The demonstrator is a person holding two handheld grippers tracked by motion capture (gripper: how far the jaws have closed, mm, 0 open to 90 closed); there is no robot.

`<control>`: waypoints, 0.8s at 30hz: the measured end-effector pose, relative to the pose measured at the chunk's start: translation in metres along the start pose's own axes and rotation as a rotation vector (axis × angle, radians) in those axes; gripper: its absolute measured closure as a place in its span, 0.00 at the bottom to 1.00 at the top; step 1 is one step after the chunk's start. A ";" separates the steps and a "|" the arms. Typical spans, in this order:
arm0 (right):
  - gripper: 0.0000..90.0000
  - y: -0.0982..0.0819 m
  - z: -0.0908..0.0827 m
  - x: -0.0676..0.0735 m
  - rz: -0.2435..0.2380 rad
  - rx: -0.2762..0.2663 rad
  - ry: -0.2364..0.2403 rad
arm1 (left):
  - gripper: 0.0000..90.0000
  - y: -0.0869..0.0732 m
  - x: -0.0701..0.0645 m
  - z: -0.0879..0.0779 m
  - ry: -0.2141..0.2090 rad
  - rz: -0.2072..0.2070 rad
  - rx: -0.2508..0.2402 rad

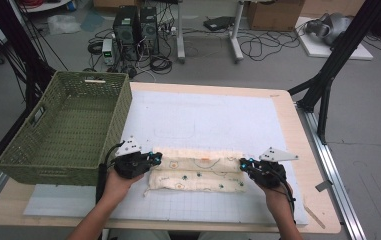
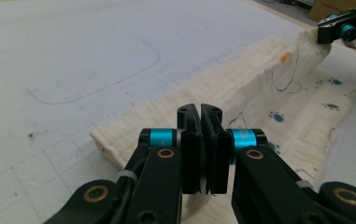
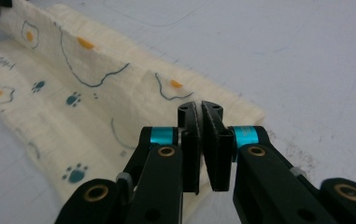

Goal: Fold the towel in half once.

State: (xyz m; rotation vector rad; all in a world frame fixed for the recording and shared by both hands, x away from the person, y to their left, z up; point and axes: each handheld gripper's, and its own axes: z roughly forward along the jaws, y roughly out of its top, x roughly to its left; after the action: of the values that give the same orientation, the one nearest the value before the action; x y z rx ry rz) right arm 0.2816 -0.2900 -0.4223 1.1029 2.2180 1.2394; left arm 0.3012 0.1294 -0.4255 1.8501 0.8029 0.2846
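Gripper (image 1: 156,159) on white gridded mat (image 1: 203,120)

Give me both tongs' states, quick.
Left tongs: shut on the printed cloth, at its left end.
Right tongs: shut on the printed cloth, at its right end.

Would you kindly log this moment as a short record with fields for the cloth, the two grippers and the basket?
cloth: cream printed cloth, folded lengthwise, lying on the white mat
left gripper: left gripper shut on the cloth's left end
right gripper: right gripper shut on the cloth's right end
cloth edge: lifted between the two grippers
basket: green basket at the table's left, nothing visible inside
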 end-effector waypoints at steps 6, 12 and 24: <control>0.96 -0.009 -0.013 0.011 -0.048 0.013 0.032 | 0.96 -0.006 -0.009 -0.008 -0.023 0.012 0.013; 0.96 -0.017 -0.015 0.017 -0.092 0.064 0.036 | 0.96 -0.017 -0.017 -0.011 -0.028 0.041 0.063; 0.75 -0.015 -0.037 0.015 -0.029 -0.013 0.045 | 0.51 -0.007 -0.009 -0.027 -0.008 -0.050 -0.038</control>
State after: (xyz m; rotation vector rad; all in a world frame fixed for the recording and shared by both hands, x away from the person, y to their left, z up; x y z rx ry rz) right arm 0.2423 -0.3031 -0.4138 1.0441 2.2481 1.2768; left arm 0.2770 0.1450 -0.4185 1.7917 0.8315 0.2587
